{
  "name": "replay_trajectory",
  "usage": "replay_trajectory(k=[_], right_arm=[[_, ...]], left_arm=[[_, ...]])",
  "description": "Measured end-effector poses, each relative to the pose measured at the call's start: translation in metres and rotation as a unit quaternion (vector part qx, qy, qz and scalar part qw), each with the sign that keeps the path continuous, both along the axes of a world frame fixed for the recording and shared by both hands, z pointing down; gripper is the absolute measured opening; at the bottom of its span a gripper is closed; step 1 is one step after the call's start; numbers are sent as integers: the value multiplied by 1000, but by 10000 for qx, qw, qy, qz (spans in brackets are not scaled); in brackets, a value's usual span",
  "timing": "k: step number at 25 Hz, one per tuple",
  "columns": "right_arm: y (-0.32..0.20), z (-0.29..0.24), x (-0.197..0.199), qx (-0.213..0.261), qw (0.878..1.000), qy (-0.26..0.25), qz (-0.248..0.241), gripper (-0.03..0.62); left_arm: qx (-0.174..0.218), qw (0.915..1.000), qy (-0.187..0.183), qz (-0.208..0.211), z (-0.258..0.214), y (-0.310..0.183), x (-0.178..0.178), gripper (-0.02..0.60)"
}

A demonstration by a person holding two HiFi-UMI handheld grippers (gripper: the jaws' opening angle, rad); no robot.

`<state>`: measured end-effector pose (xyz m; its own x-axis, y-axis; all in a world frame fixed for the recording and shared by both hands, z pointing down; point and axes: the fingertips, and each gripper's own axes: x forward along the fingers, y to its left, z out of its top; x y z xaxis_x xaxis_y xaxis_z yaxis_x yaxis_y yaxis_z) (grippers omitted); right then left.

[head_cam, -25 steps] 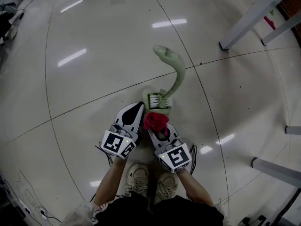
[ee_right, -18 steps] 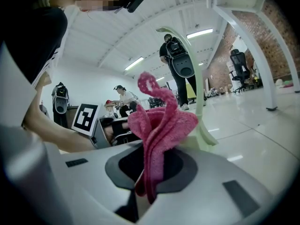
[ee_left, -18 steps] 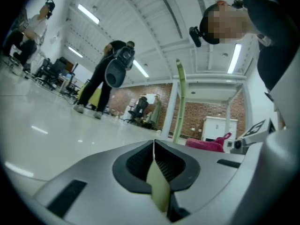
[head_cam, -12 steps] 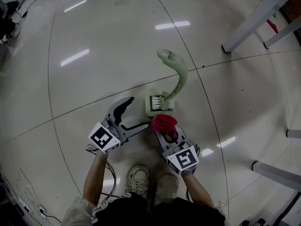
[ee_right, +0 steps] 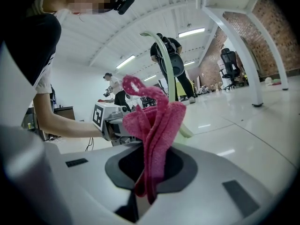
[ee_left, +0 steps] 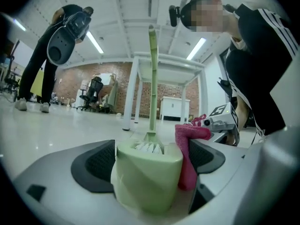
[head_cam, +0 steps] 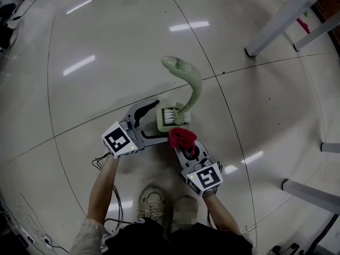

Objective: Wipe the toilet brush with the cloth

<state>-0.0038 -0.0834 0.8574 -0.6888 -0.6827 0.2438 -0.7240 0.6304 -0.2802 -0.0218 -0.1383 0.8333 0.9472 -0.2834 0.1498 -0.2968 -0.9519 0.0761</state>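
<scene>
A pale green toilet brush [head_cam: 192, 92] stands in its green holder [head_cam: 169, 119] on the floor, its curved handle rising away from me. My left gripper [head_cam: 161, 120] lies nearly level with its jaws opening wide on either side of the holder. In the left gripper view the holder [ee_left: 149, 177] sits between the dark pads [ee_left: 96, 161], white bristles [ee_left: 149, 147] on top; I cannot see the pads pressing on it. My right gripper [head_cam: 184, 149] is shut on a bunched red cloth [head_cam: 182, 137] just beside the holder. The cloth [ee_right: 154, 135] sticks up from the shut jaws.
White table legs [head_cam: 281, 20] stand at the upper right and more legs [head_cam: 311, 191] at the right edge. My shoes [head_cam: 151, 203] are just behind the grippers. Cables [head_cam: 32, 224] lie at the lower left. Another person [ee_left: 51, 64] stands farther off.
The left gripper swung out to the left, opened its jaws wide and came in around the holder. The right gripper with the cloth shifted only slightly.
</scene>
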Motion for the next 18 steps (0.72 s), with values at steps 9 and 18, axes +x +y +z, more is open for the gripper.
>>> replay_trajectory(k=[9, 18], right_arm=[[-12, 3, 8, 72, 9998, 167, 85, 31], [-37, 3, 39, 282, 9964, 681, 409, 31]], left_arm=[[-72, 9999, 96, -47, 3, -1, 4, 466], [-426, 9973, 511, -302, -5, 15, -5, 466]])
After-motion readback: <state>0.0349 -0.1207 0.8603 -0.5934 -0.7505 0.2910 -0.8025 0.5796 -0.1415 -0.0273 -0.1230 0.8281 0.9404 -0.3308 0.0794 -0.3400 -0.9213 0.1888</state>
